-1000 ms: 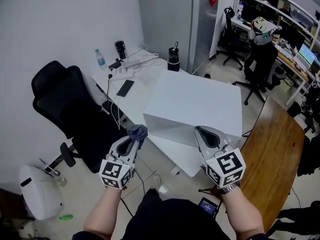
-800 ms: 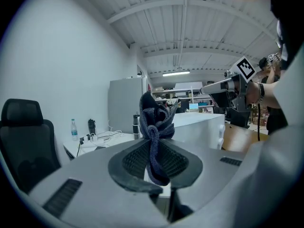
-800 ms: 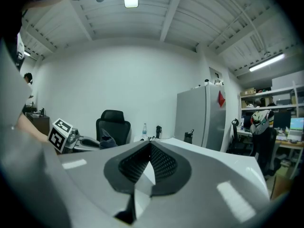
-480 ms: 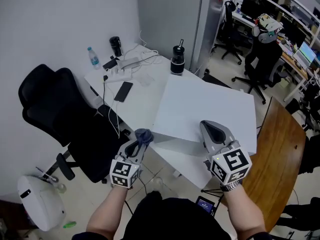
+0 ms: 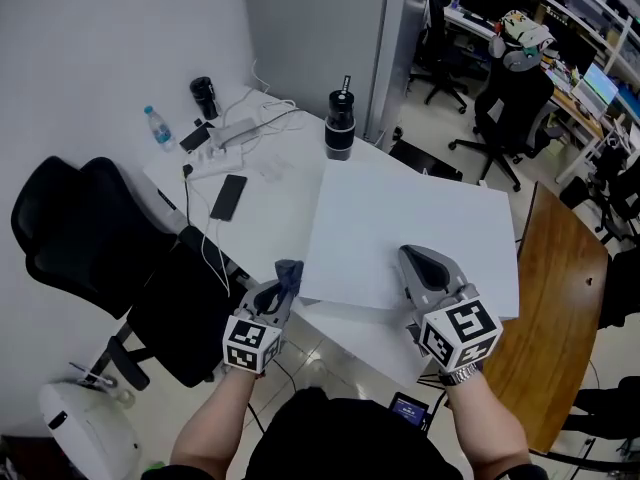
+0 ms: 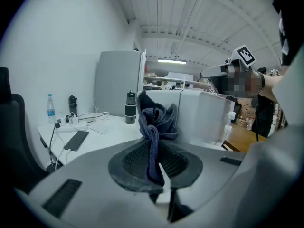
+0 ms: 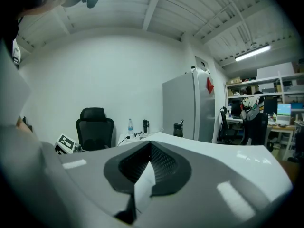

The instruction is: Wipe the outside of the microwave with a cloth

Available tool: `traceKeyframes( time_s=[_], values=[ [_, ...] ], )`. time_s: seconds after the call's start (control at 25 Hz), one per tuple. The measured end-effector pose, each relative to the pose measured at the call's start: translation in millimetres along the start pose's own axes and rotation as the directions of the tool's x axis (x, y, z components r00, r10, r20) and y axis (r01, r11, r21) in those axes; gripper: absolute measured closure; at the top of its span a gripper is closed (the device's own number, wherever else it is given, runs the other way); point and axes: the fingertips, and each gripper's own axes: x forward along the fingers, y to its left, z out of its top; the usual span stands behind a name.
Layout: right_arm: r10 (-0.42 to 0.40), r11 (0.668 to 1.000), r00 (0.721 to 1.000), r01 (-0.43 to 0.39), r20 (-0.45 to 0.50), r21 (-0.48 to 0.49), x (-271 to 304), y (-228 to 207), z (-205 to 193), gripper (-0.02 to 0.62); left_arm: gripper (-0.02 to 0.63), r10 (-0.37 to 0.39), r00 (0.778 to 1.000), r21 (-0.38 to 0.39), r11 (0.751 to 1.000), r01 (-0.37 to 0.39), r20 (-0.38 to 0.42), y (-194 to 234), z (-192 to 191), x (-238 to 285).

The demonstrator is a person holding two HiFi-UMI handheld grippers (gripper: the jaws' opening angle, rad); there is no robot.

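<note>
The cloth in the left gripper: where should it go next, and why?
Probably a short push sideways, pressing the cloth onto the microwave's left side. The left gripper is shut on the cloth, which sits just beside that white wall, seemingly not yet touching it. The right gripper is shut and empty.

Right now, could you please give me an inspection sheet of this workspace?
Surface: white desk, carrying the microwave.
Job's things: white microwave on the desk; blue-grey cloth bunched between the left gripper's jaws.
Clutter: phone, water bottle, black cup, black flask, power strip.
Grippers: left gripper shut on the cloth; right gripper shut, empty, at the microwave's near edge, contact unclear.
Cables: white leads by the power strip; one cable hangs over the desk edge.
Surroundings: black office chair on the left, wooden table on the right.
</note>
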Motion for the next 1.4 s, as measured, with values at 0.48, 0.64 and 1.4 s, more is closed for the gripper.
traceKeyframes(
  time_s=[0.48, 0.64, 1.4],
  values=[
    [-0.087, 0.996, 0.996, 0.086, 0.012, 0.024, 10.4, -26.0, 0.7, 0.594, 0.549, -0.069, 0.997, 0.011, 0.998, 0.070, -0.021, 28.8, 15.1, 61.6],
    [-0.107, 0.994, 0.994, 0.106, 0.014, 0.027, 13.6, -31.0, 1.7, 0.594, 0.549, -0.081, 0.996, 0.014, 0.997, 0.082, -0.026, 37.4, 19.7, 79.1],
    [-0.214, 0.976, 0.977, 0.213, 0.018, 0.053, 20.4, -58.6, 1.7, 0.594, 0.549, -0.111, 0.993, 0.016, 0.994, 0.112, -0.050, 77.4, 43.7, 163.6]
  ],
)
